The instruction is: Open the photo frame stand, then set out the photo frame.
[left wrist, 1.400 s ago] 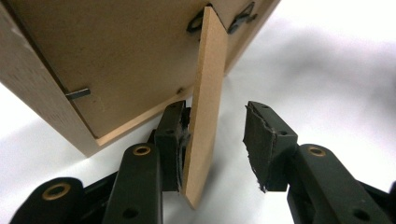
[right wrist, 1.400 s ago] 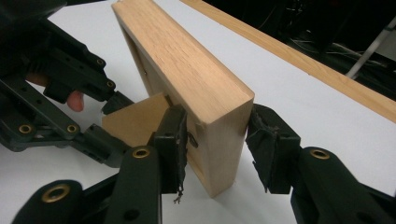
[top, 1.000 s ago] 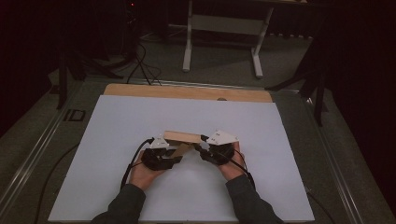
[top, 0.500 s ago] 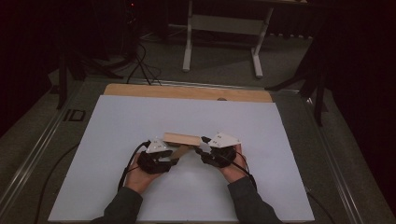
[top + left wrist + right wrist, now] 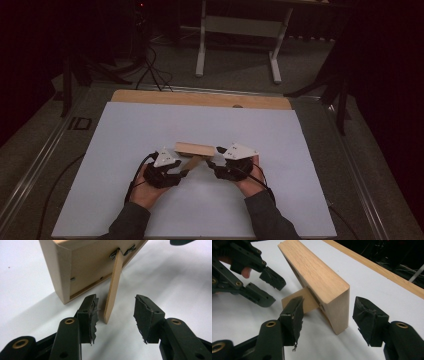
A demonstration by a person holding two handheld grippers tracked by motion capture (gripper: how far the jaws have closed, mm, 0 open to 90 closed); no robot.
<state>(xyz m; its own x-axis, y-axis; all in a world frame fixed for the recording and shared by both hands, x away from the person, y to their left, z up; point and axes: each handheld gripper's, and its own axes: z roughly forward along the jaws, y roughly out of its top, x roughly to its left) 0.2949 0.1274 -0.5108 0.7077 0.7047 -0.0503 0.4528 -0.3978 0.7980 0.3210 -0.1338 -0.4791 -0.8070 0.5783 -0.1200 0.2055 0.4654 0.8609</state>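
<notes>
Item 1: wooden picture frame (image 5: 196, 148), light wood, standing tilted on the white sheet (image 5: 125, 130) near the sheet's middle, leaning back on its easel leg (image 5: 113, 287). Back panel w/ small metal clips faces the left gripper; leg hinged at the back's top, foot resting on the sheet.

Item 2: left gripper (image 5: 186, 171), in the person's left hand (image 5: 145, 187), just behind the frame's back. Jaws apart, have just been opening. Easel leg's foot sits between the pads, close by the left-hand pad; in the left gripper view no clear press on it, so nothing gripped. Pads (image 5: 90, 315) worn, ragged at edges.

Item 3: right gripper (image 5: 214, 164), in the right hand (image 5: 250, 177), at the frame's right end. Jaws wide, have just been opening. Frame's end corner stands between them w/ visible gaps either side in the right gripper view (image 5: 325, 322); not held.

Item 4: table (image 5: 200, 99), wooden edge strip showing beyond the sheet's far side.

Relation: both grippers low over the sheet, tips toward each other, frame between and just beyond them. Frame stands on its own.
</notes>
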